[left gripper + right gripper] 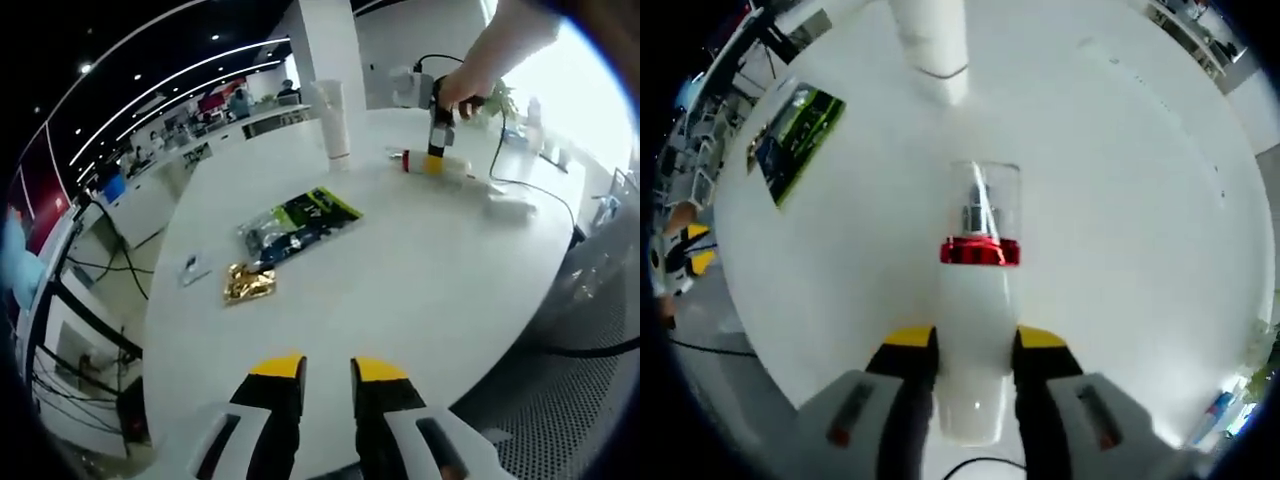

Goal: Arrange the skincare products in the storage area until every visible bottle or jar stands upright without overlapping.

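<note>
Right gripper (975,350): jaws clenched on the body of a white bottle (975,330) lying flat on the white table (1140,250), its red collar (980,252) and clear cap (985,200) pointing away from the jaws, with the white tube (932,45) standing upright just beyond the cap. Left gripper (328,372): released, jaws parted over the table's near edge, holding nothing. Beyond it lie a gold packet (248,283), then a green-and-black pouch (300,222), and farthest, the tube with the bottle beside it.

Round white glossy table (400,270) in open-plan office; white square column (330,45) behind; dark ceiling with white linear strip lights (180,75); bright window (590,90) at right; black cables (100,268) trailing on floor
</note>
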